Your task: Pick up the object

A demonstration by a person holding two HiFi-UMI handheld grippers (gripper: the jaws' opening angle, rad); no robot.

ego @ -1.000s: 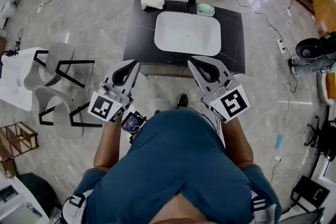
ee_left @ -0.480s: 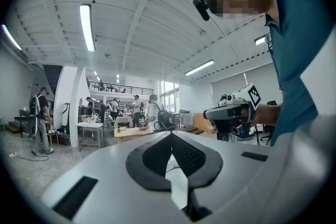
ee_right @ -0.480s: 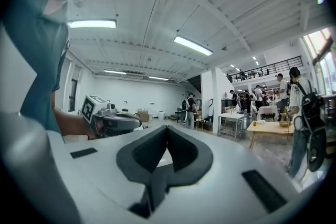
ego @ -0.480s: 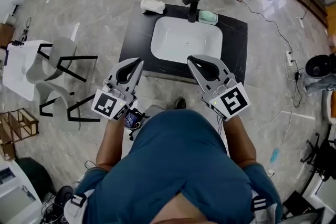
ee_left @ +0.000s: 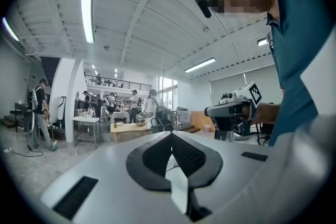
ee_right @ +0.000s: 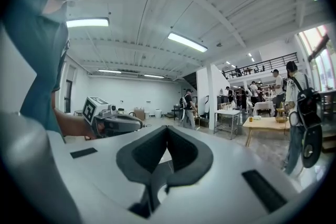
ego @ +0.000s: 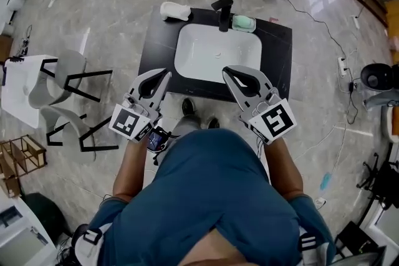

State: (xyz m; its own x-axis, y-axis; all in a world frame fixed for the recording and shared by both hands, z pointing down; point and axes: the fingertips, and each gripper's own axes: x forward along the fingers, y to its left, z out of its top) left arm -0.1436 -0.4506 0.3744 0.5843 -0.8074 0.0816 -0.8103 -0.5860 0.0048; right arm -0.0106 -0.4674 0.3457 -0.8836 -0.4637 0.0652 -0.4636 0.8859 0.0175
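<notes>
A black counter (ego: 277, 53) with a white sink (ego: 187, 40) stands ahead of me in the head view. On its far edge lie a white bottle-like object (ego: 175, 10), a black faucet (ego: 223, 12) and a green soap dish (ego: 244, 23). My left gripper (ego: 162, 75) and right gripper (ego: 229, 71) hover side by side in front of my chest, short of the counter's near edge. Both are shut with nothing between the jaws. The gripper views point upward at the hall ceiling: the left gripper (ee_left: 170, 135) and the right gripper (ee_right: 167, 128) show their pads together.
Grey chairs (ego: 68, 81) and a white table (ego: 19, 90) stand left of the counter. A wooden crate (ego: 22, 162) sits on the floor at far left. Cables and a round black device (ego: 377, 76) lie to the right. People stand far off in the hall.
I have stepped toward the counter, so it sits closer and a shoe shows below its near edge. Both grippers keep the same pose and stay shut.
</notes>
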